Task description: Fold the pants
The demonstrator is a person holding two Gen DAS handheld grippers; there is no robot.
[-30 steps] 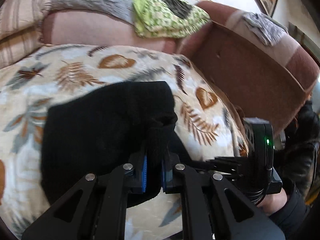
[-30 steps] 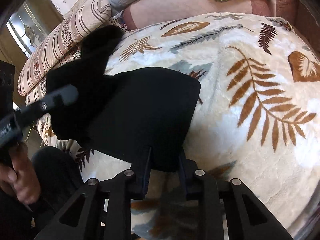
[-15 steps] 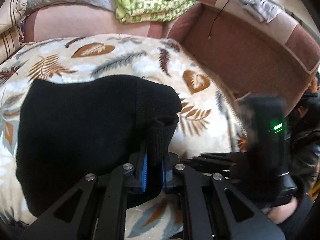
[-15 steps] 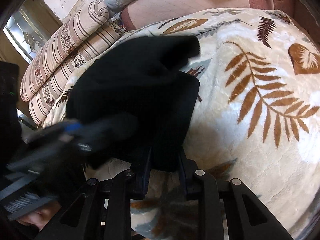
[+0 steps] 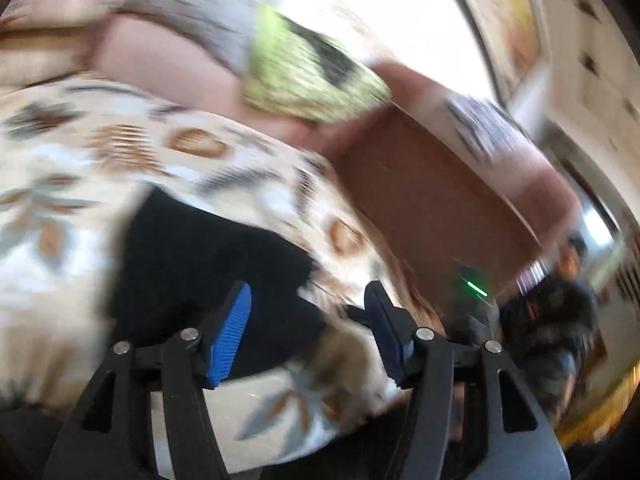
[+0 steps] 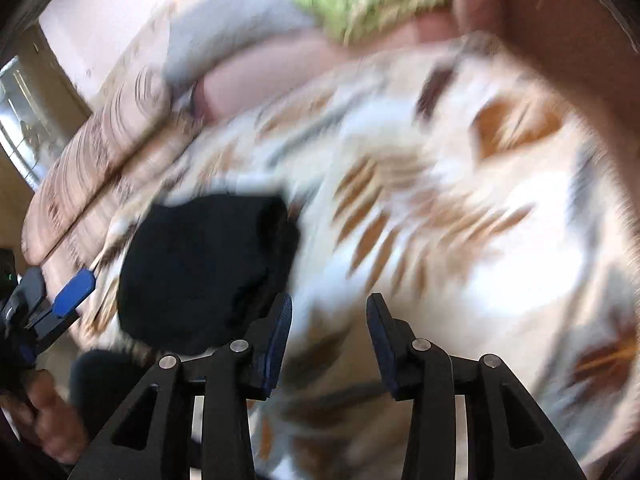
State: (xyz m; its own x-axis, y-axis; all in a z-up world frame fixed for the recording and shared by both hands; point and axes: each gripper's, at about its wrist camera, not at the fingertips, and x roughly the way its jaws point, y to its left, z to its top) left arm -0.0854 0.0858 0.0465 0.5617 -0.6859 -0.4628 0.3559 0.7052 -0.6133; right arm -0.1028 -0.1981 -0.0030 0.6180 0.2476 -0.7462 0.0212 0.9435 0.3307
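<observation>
I'm holding both tongs apart w/ nothing in them. Left gripper is gaping over the near edge of the pants, lower centre of the left view; its blue ribbed pad is showing clean, no cloth caught. Right gripper is likewise spread, bottom centre of the right view, the pants sitting just left of its left finger, not betw. the two.

Both views are smearing badly, so I'm judging, not seeing, that the fold is laid and I'm pulling clear. To do it well: lifting straight up and back, not dragging a pad across the top layer, since knit snags on ribbing. Then I'm checking edges line up, patting flat if a corner is sticking out.

Pants: black, matte, soft, thick-looking, a compact rounded-rectangle bundle, layers bulging at the right edge in the right view. They're lying on a plush blanket, cream w/ brown and grey leaf print, fuzzy pile, so the bundle may sink or slide a bit. Upper frame: a green patterned cloth, blurred, on the sofa back.
</observation>
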